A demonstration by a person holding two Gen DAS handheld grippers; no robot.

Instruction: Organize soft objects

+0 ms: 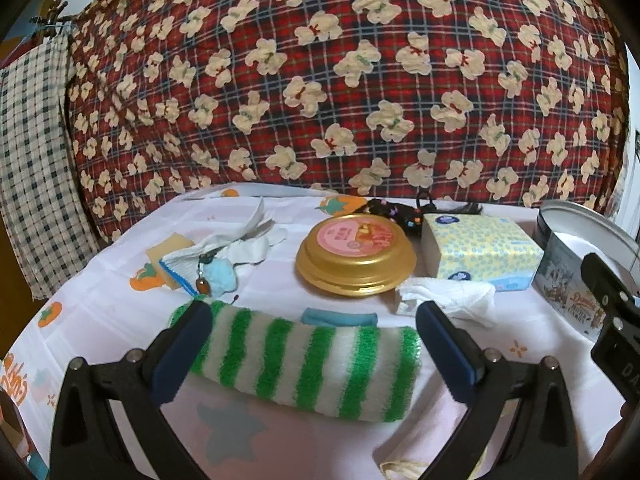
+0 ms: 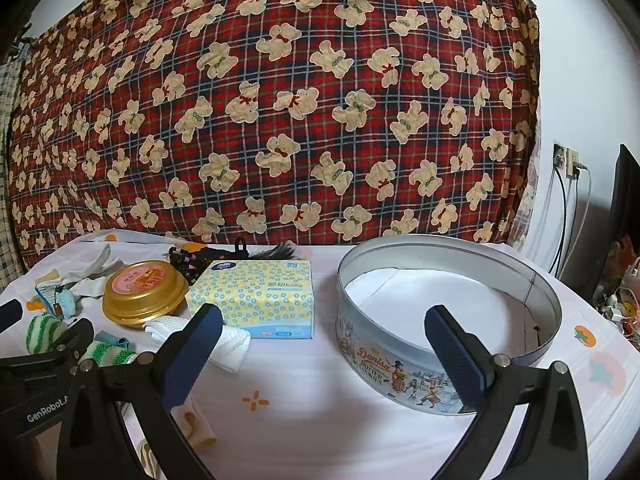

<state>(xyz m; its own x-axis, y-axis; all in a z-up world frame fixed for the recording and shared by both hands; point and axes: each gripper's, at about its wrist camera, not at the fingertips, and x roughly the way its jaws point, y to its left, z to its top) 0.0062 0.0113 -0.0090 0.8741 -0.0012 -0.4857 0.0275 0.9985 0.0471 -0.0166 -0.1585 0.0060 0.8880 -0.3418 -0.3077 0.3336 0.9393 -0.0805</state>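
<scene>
A rolled green-and-white striped towel (image 1: 304, 364) lies on the table between the open fingers of my left gripper (image 1: 312, 344), which straddles it without closing. A white cloth (image 1: 448, 296) lies just beyond, next to a small blue cloth (image 1: 338, 317). A heap of white and blue soft items (image 1: 224, 256) sits at the left. My right gripper (image 2: 324, 344) is open and empty, hovering in front of the open round Danisa cookie tin (image 2: 444, 280). The striped towel (image 2: 44, 330) and the white cloth (image 2: 228, 340) also show in the right wrist view.
A gold lidded container (image 1: 354, 258) and a yellow tissue pack (image 1: 480, 252) stand mid-table, with a dark beaded item (image 1: 400, 212) behind. A red plaid bear-print quilt (image 1: 340, 80) rises behind the table. Wall sockets with cables (image 2: 568, 164) are at the right.
</scene>
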